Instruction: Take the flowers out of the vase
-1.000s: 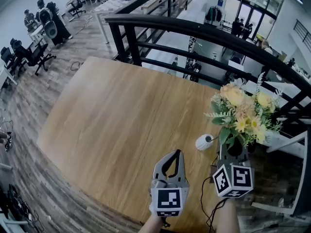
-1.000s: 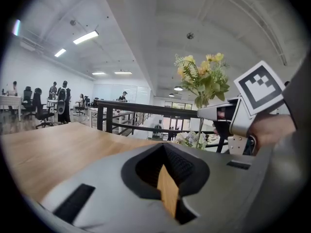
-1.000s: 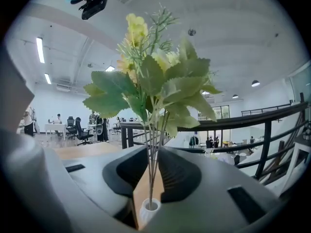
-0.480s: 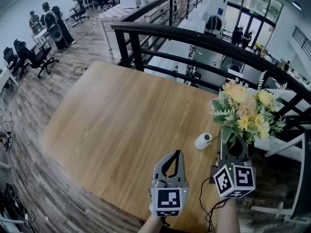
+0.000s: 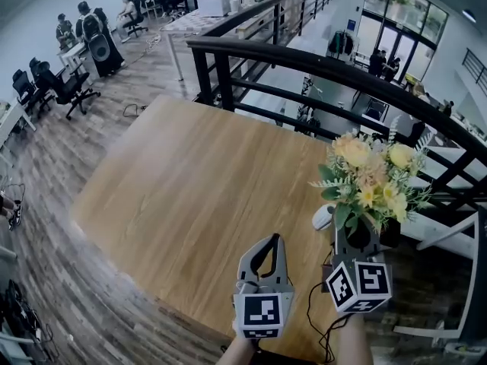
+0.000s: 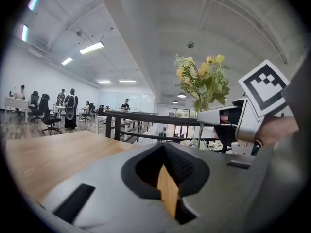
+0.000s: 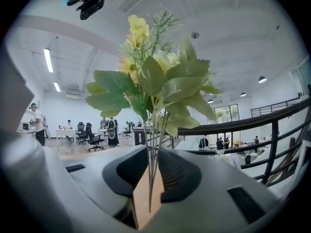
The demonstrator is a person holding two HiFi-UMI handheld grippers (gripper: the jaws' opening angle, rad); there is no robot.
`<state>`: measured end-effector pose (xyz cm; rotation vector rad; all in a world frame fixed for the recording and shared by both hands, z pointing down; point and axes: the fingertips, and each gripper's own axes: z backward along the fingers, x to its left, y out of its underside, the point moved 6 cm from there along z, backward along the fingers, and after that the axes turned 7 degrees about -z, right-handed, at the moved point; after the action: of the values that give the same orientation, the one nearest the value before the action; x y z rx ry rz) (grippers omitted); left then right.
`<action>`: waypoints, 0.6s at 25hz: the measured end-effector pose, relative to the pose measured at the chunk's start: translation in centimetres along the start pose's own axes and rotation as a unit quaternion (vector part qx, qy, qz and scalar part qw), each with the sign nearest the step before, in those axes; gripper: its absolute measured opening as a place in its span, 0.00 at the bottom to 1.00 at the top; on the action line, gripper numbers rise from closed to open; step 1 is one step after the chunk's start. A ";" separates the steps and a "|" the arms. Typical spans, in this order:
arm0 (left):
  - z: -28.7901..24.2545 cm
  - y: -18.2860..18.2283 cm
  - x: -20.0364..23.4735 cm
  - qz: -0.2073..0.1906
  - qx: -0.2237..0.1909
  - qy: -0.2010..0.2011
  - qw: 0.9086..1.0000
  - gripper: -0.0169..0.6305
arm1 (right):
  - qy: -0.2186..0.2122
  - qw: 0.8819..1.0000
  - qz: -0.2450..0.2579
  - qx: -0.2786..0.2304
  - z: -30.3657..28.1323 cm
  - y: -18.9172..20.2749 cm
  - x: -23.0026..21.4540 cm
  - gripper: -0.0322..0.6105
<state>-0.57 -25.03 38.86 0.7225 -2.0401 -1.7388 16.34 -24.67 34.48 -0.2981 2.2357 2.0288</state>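
1. Right gripper view: the right tongs (image 7: 154, 154) are pinching the thin stems of the yellow flowers (image 7: 155, 81), holding the bunch upright.
2. In the head view, the bunch is hanging over the table's (image 5: 190, 181) right edge, out of the small white vase (image 5: 321, 217) and partly covering it.
3. The left tongs (image 6: 165, 147) are resting pressed together, empty.
4. The marker cubes (image 5: 262, 314) are showing black-and-white square patterns.

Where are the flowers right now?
At the head view's right: the flowers have their stems clamped in the right gripper, held over the table's right edge, just right of the small white vase.
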 end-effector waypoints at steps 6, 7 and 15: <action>1.2 0.1 1.0 0.002 0.001 -0.012 1.000 0.07 | -0.008 1.000 -0.002 0.019 0.5 1.8 1.6 0.20; 1.4 0.2 1.2 0.003 0.002 -0.014 1.000 0.07 | -0.010 1.000 -0.001 0.021 0.7 2.1 1.8 0.20; 3.0 1.4 1.9 0.010 0.011 -0.026 1.000 0.07 | -0.016 0.999 -0.005 0.039 1.5 4.5 3.4 0.19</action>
<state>-4.09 -23.61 39.63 0.6686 -2.0962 -1.7446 11.97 -23.02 37.95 -0.2663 2.2831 1.9209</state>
